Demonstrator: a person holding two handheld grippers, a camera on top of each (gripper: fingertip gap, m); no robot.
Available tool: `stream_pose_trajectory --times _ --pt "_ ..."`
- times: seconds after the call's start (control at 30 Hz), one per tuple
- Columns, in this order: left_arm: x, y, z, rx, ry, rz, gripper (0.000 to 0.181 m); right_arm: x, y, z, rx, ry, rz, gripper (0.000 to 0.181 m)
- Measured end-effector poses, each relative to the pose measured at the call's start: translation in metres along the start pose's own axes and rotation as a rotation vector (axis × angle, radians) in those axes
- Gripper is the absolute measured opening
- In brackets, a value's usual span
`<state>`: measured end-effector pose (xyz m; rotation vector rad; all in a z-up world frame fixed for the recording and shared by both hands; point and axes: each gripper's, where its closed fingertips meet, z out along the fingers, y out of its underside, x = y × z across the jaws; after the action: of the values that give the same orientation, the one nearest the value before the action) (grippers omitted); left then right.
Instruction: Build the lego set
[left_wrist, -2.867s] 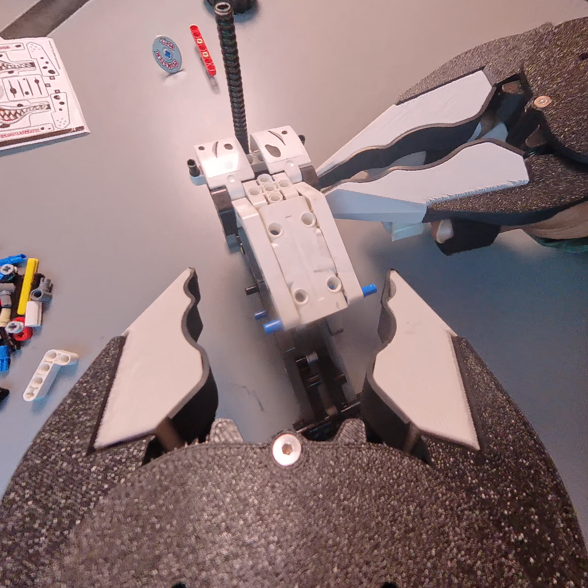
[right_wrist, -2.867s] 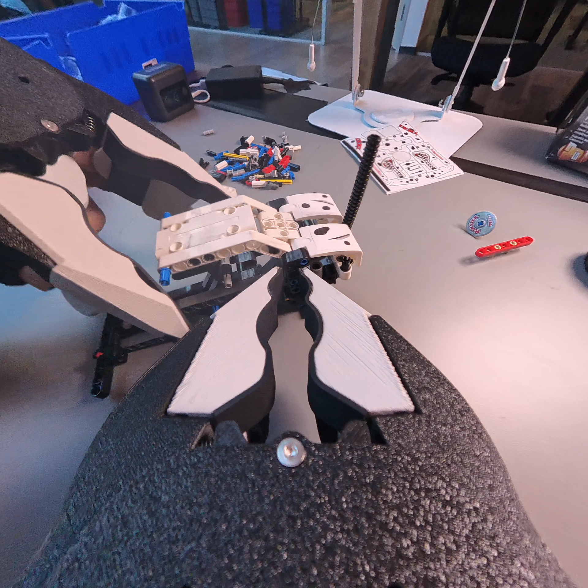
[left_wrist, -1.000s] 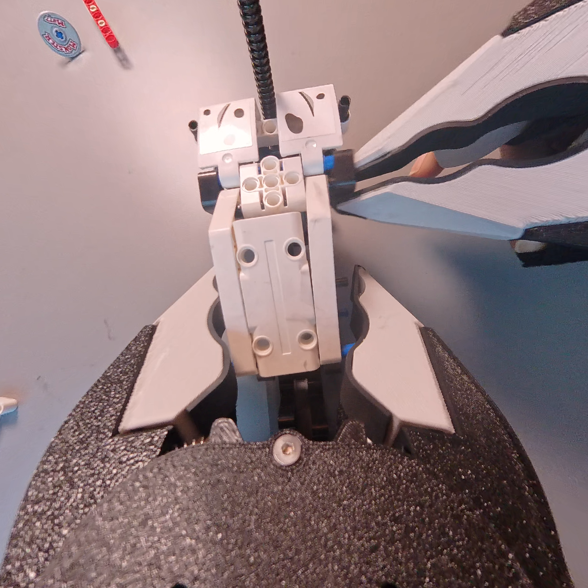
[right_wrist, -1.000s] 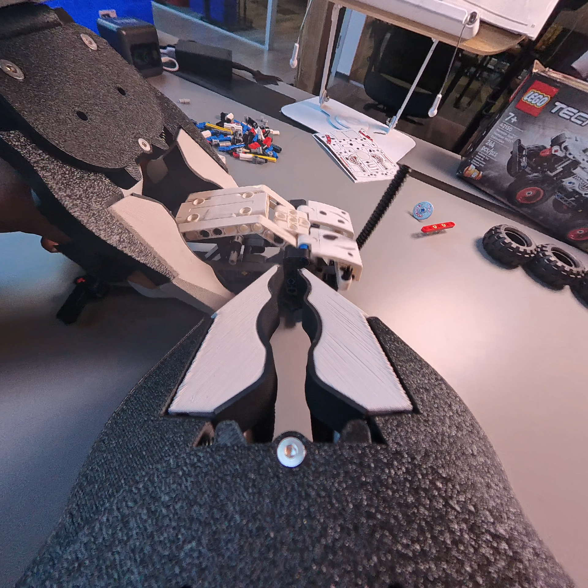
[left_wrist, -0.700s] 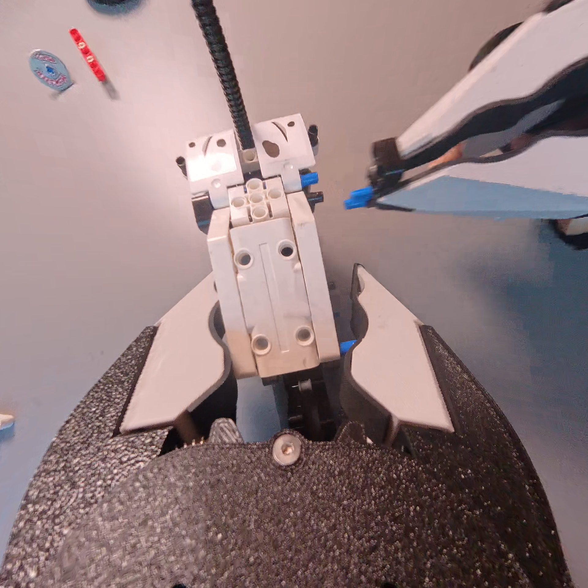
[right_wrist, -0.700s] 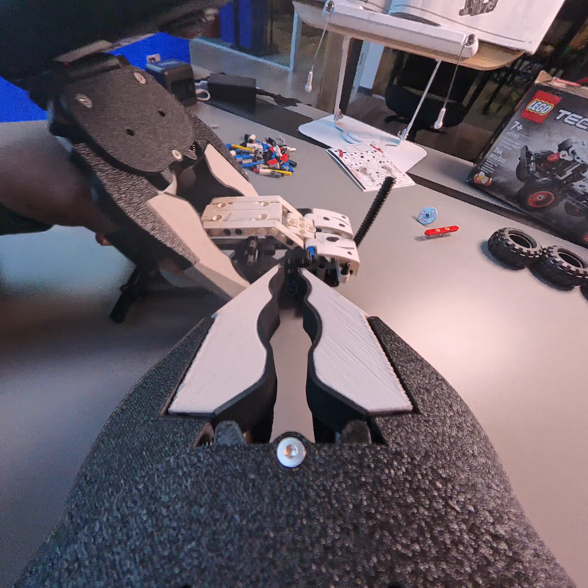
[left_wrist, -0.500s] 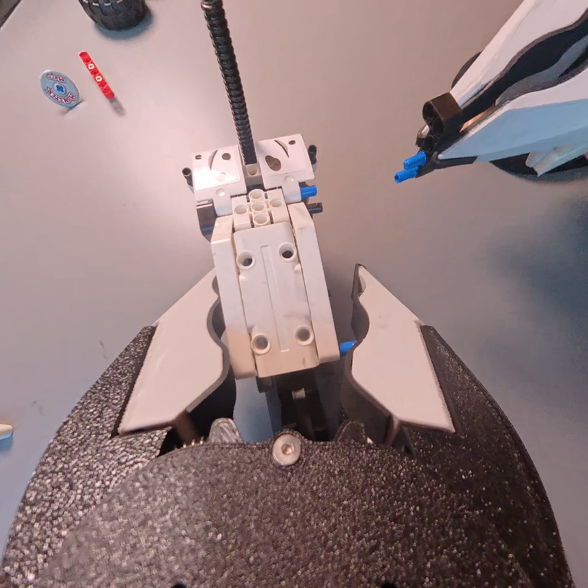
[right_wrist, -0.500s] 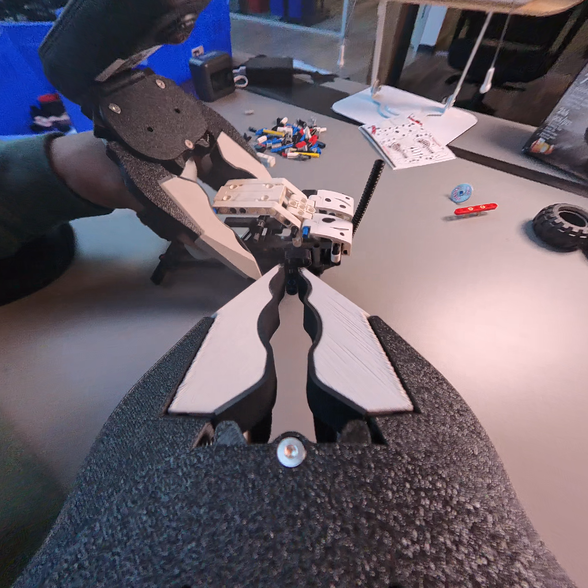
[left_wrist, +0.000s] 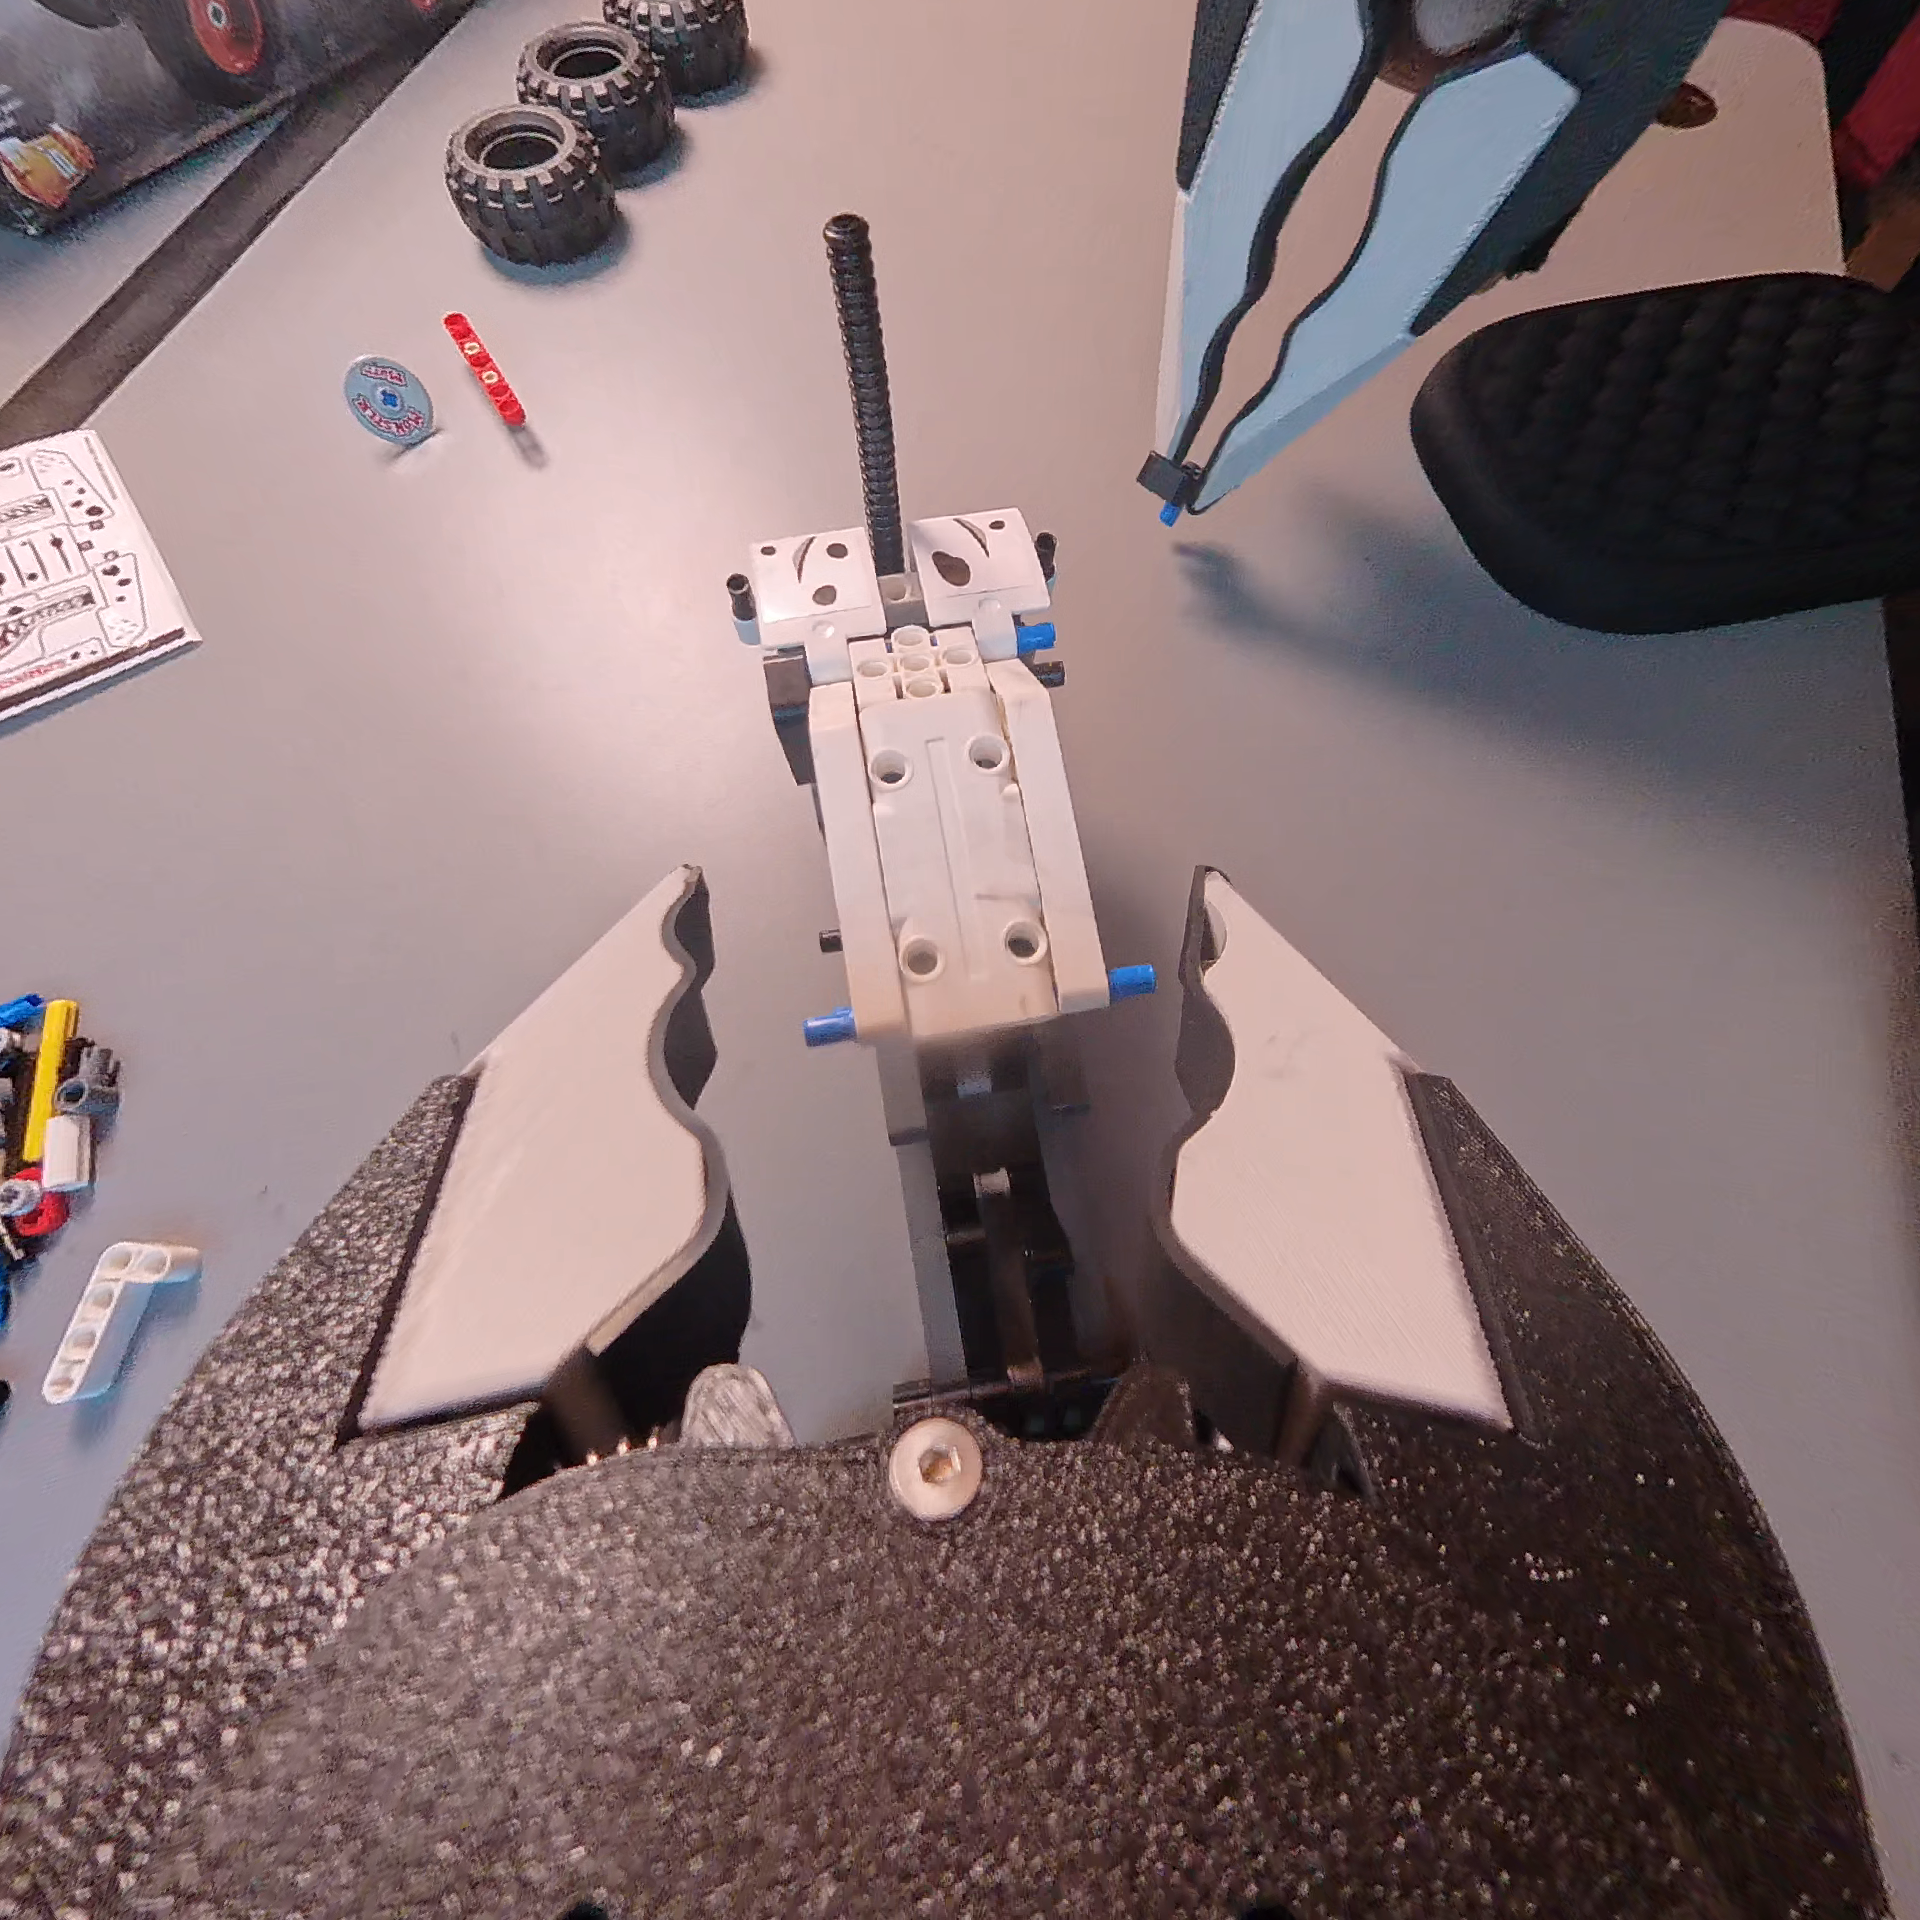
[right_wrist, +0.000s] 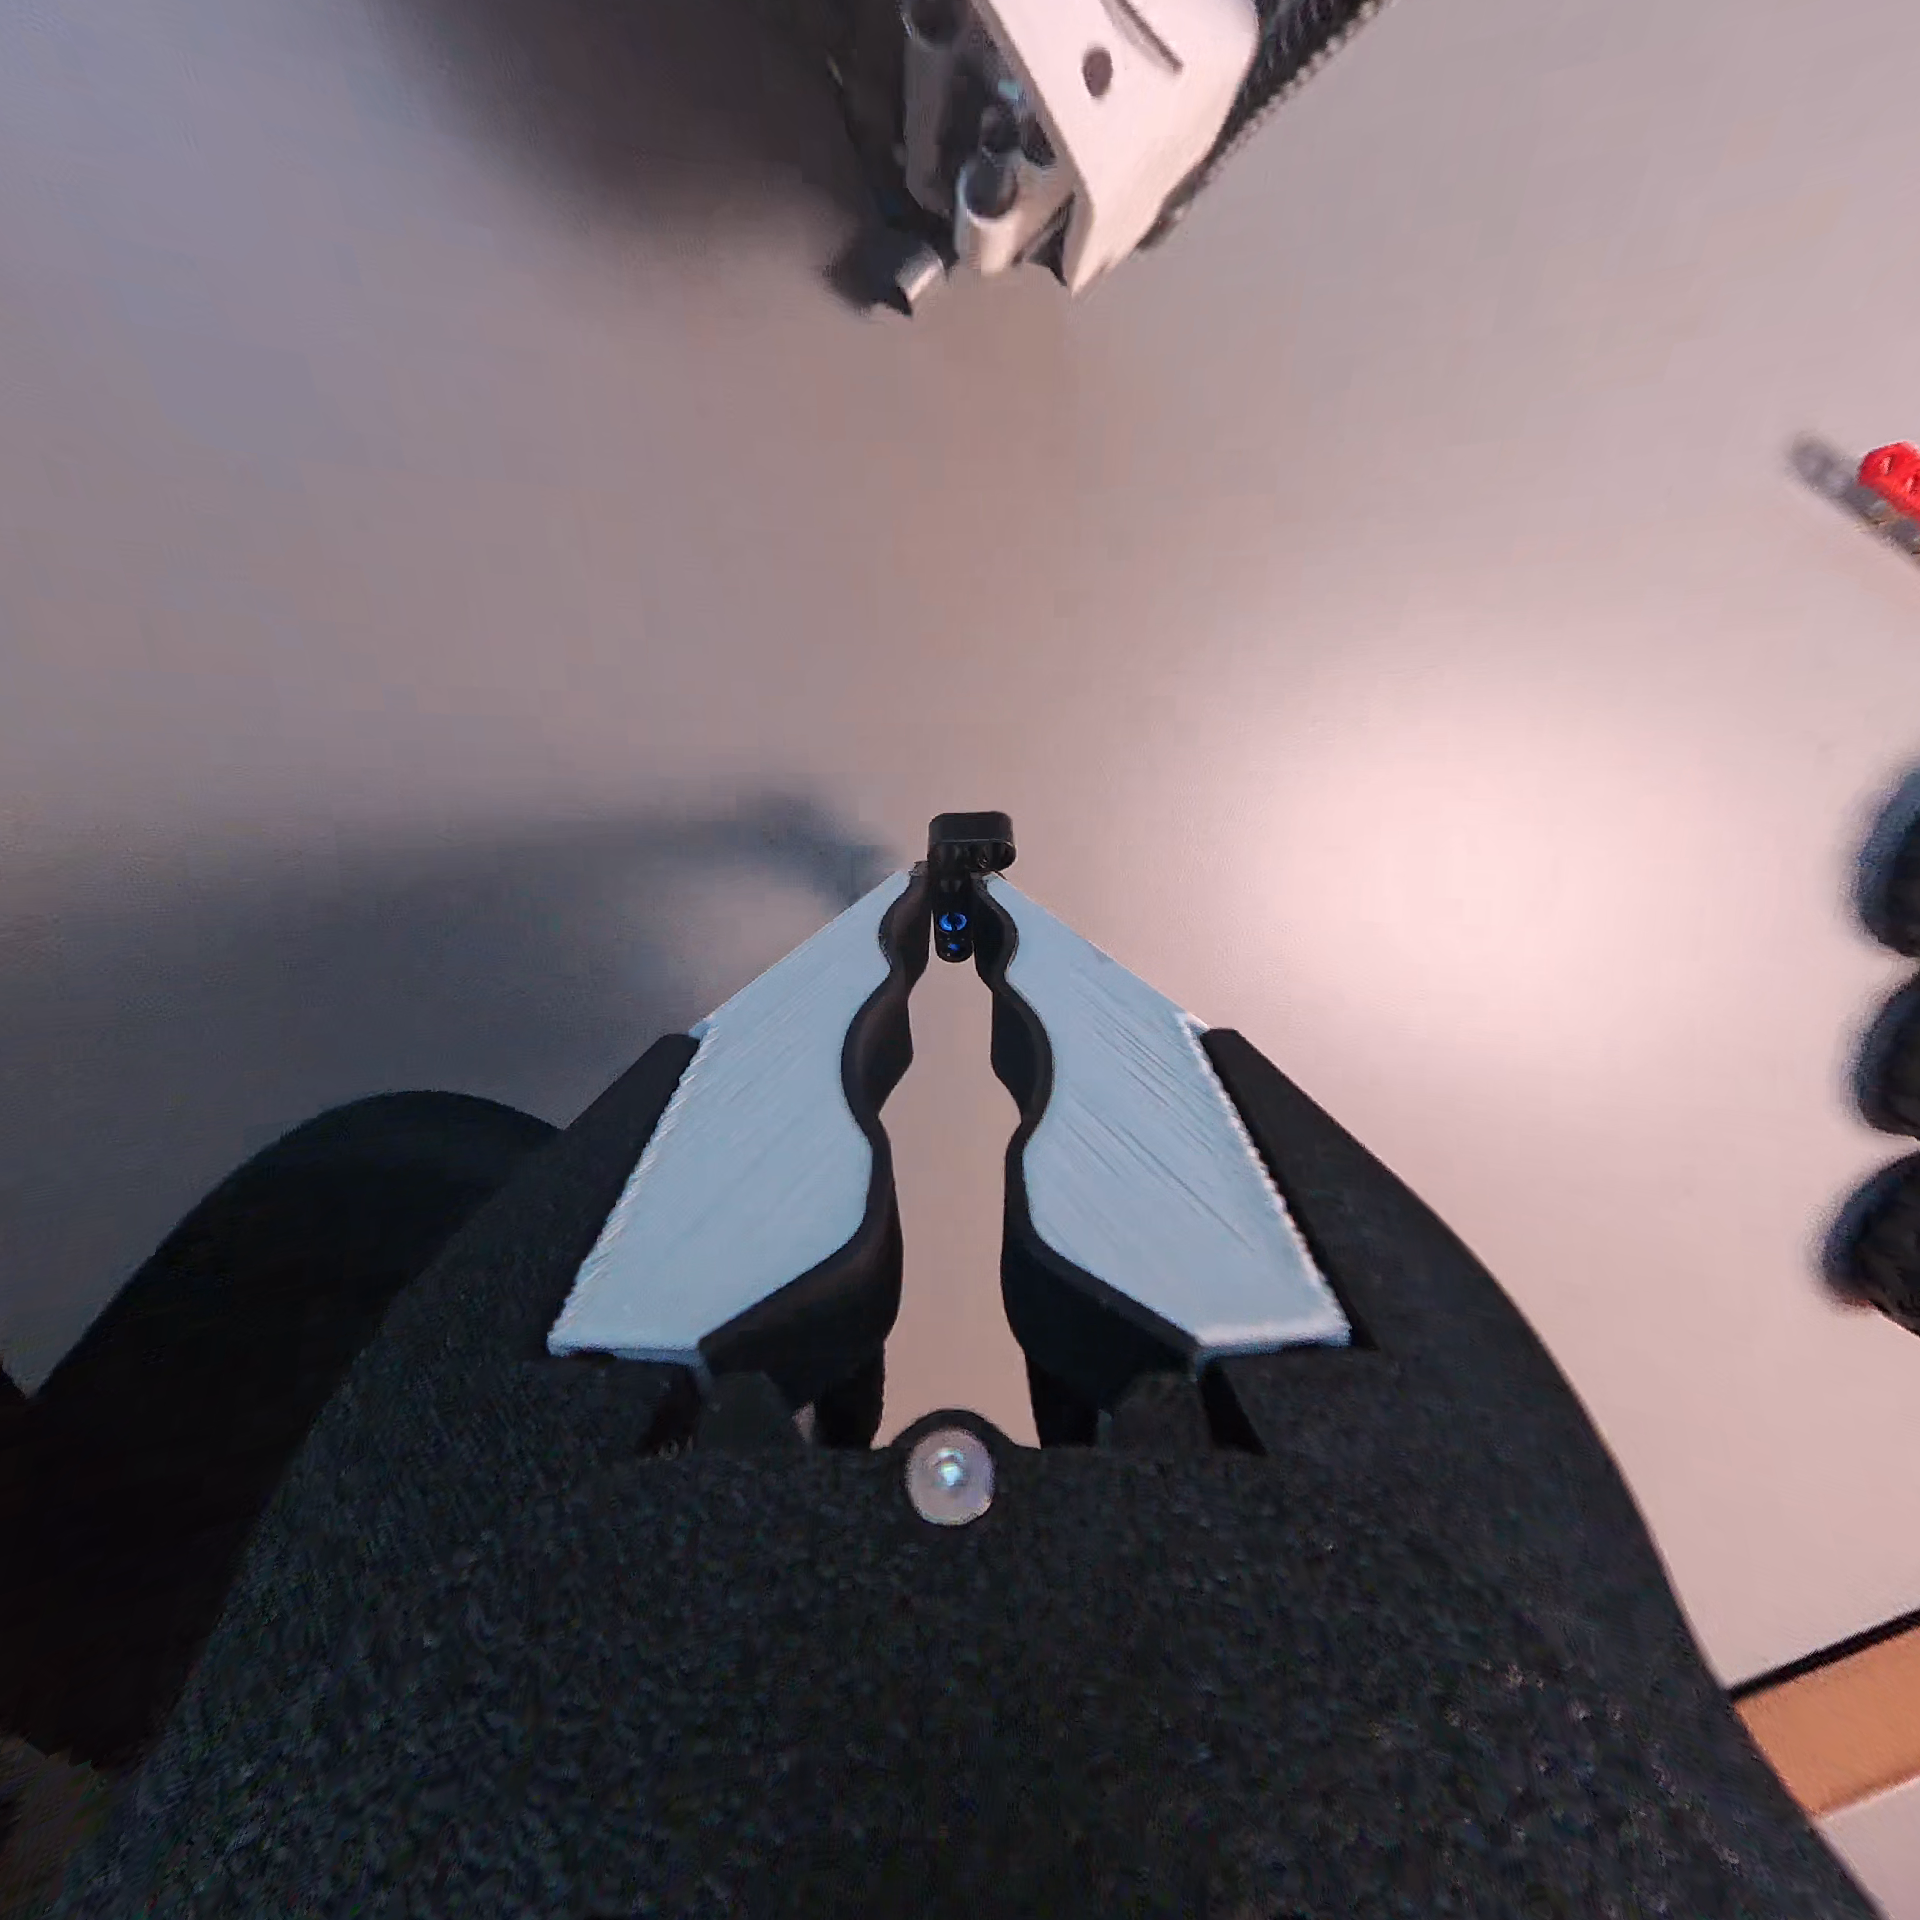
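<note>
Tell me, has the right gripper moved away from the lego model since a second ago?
Yes. The right gripper, shut on a small black piece, has pulled off the model and now hangs apart from it, up and to its right.

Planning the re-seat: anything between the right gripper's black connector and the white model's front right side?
Nothing visible. The black connector in the right gripper hangs above bare table, off to the side of the white model.
</note>
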<state>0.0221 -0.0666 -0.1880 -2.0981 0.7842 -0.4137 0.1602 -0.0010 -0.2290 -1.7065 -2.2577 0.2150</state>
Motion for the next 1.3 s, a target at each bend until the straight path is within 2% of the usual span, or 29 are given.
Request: stream_pose_trajectory --times 0.17,0.43,0.67,0.83,0.93,1.07,1.13,1.2,1.3 --pt "0.009 0.015 0.0 0.003 0.074 -0.082 0.092 0.011 0.017 0.0 -0.046 -0.067 0.03 0.007" --pt "0.012 0.031 0.015 -0.052 0.08 -0.086 0.088 0.012 0.025 -0.004 -0.056 -0.104 0.032 0.007" --pt "0.005 0.04 0.019 -0.087 0.024 -0.05 0.06 0.013 0.027 -0.001 0.046 -0.224 0.144 0.007" --pt "0.005 0.041 0.018 -0.081 0.038 -0.059 0.06 0.027 0.036 0.004 0.134 -0.287 0.282 0.008" --pt "0.004 0.041 0.016 -0.073 0.043 -0.061 0.063 0.037 0.042 0.003 0.172 -0.262 0.34 0.014" --pt "0.005 0.033 0.012 -0.022 0.074 -0.089 0.068 0.058 0.042 -0.005 0.231 -0.107 0.358 0.024" --pt "0.007 0.031 0.012 -0.007 0.089 -0.104 0.069 0.065 0.031 -0.015 0.31 -0.004 0.341 0.03" --pt "0.007 0.028 0.011 0.007 0.089 -0.106 0.069 0.06 0.006 -0.03 0.424 0.063 0.309 0.03" --pt "0.008 0.022 0.011 0.037 0.093 -0.108 0.068 0.031 -0.041 -0.044 0.575 0.08 0.246 0.026"
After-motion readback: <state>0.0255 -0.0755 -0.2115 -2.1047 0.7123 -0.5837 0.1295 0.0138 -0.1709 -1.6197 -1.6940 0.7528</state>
